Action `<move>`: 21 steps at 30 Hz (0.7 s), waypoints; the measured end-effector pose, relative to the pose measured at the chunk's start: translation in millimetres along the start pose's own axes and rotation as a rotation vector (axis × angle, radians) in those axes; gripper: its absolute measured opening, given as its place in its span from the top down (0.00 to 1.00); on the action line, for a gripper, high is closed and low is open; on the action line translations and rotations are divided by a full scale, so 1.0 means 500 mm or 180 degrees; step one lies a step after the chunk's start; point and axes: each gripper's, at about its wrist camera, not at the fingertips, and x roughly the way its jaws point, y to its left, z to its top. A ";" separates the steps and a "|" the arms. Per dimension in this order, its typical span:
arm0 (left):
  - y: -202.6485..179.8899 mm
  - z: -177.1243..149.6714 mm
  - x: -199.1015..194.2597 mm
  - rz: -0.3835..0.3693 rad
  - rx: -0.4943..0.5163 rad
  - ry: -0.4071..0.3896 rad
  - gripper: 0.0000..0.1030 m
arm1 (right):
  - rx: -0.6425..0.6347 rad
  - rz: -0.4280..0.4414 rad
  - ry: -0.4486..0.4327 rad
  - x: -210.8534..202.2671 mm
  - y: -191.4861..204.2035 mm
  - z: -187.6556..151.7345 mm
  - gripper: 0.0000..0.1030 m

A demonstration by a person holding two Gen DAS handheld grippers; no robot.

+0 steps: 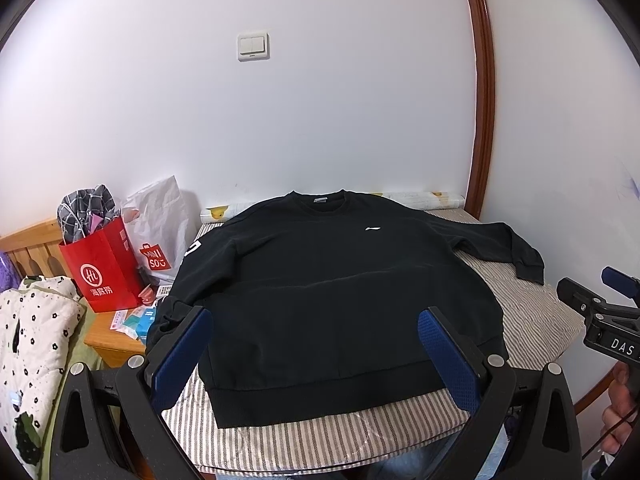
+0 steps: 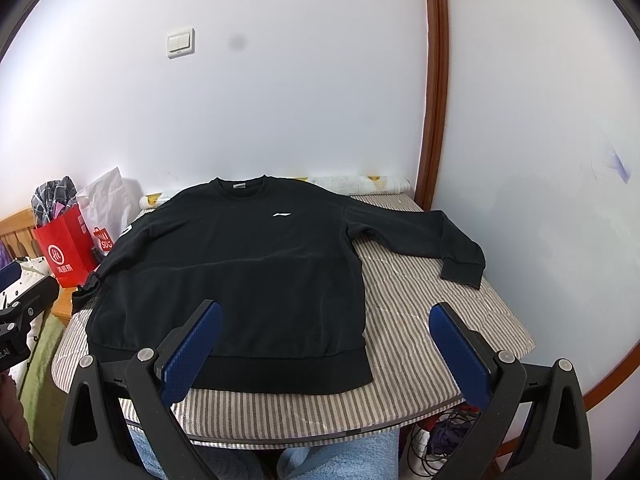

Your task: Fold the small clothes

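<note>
Matt black cloth sweatshirt point(image 2: 240, 264) on a striped woven cover point(image 2: 420, 320); glossy red paper bag point(image 1: 100, 264); varnished wood trim point(image 2: 436, 80).

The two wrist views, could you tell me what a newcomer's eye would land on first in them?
First the black sweatshirt, spread flat and face up on the striped table cover, one sleeve stretched out toward the wall on the right. Next the two open tools in the foreground, the left tool and the right tool, both holding nothing. Then the bright red paper bag standing at the left beside the table.
</note>
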 end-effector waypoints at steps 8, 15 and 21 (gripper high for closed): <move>-0.003 0.011 -0.001 -0.0034 0.0001 -0.0001 0.00 | -0.0032 -0.0010 -0.0038 -0.007 0.005 -0.003 0.01; 0.002 0.009 0.009 -0.0071 -0.0007 0.0003 0.00 | -0.0036 -0.0007 -0.0031 0.001 0.009 -0.003 0.01; 0.017 0.004 0.028 -0.0046 -0.0036 0.0021 0.00 | -0.0020 0.0088 -0.0019 0.026 0.019 -0.005 0.01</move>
